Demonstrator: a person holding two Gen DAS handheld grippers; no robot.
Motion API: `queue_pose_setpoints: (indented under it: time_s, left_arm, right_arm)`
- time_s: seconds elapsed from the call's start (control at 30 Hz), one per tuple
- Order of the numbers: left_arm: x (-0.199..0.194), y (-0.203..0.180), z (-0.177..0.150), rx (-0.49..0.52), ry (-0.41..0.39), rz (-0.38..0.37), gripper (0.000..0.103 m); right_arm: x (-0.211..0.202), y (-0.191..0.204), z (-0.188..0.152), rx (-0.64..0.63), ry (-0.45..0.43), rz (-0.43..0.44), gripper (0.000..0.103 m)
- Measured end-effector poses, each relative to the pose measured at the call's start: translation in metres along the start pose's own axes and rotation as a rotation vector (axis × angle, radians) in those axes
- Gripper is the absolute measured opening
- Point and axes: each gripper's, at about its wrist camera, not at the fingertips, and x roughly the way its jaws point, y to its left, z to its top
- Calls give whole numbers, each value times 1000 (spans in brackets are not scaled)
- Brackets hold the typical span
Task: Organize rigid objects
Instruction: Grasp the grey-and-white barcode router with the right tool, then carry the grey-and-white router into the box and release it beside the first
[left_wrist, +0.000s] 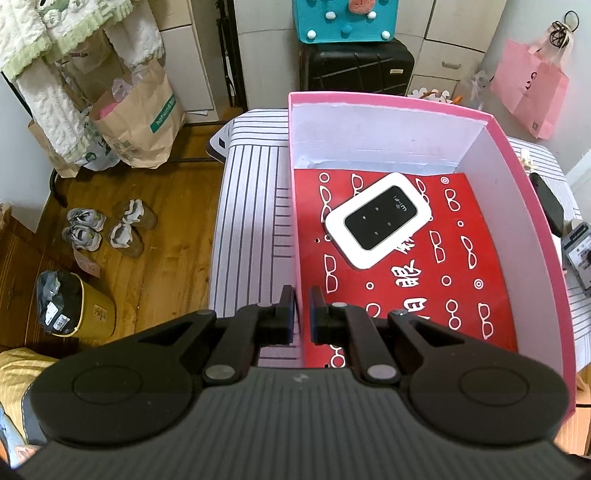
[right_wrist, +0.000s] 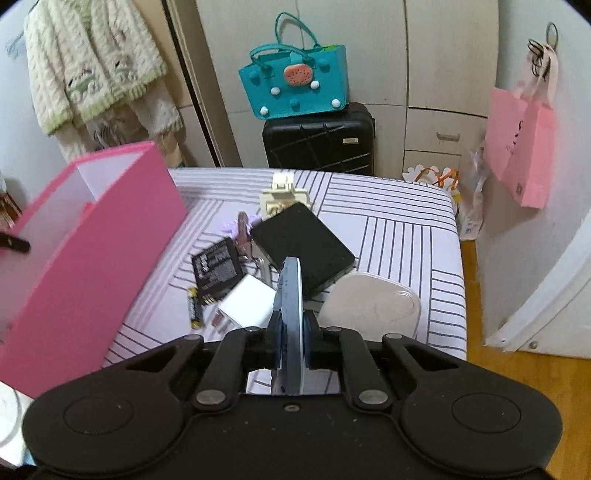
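Note:
A pink box (left_wrist: 388, 100) with white inner walls and a red patterned floor stands on the striped table. Inside it lies a white pocket Wi-Fi router (left_wrist: 378, 219) with a black face. My left gripper (left_wrist: 303, 306) is shut on the box's left wall near the front corner. In the right wrist view the pink box (right_wrist: 92, 236) is at the left. My right gripper (right_wrist: 293, 325) is shut on a thin grey-blue flat device (right_wrist: 290, 288), held on edge above a pile of small items.
On the striped cloth (right_wrist: 406, 229) lie a black flat box (right_wrist: 301, 247), a black battery pack (right_wrist: 218, 269), a white charger (right_wrist: 245, 301), an AA battery (right_wrist: 195, 308), a white oval disc (right_wrist: 373, 306) and a cream clip (right_wrist: 282, 195). A black suitcase (right_wrist: 319, 140) stands behind the table.

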Motion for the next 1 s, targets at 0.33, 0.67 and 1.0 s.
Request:
queue_pose_setpoints:
  time_s: [0.33, 0.67, 1.0]
  left_arm:
    - [-8, -1, -2, 33, -32, -6, 7]
    - [-8, -1, -6, 45, -45, -7, 6]
    - [-12, 5, -8, 43, -41, -37, 6]
  right_arm:
    - [-18, 10, 20, 68, -42, 85, 14]
    - [-26, 76, 62, -26, -85, 255, 14]
    - [15, 174, 85, -230, 67, 431, 14]
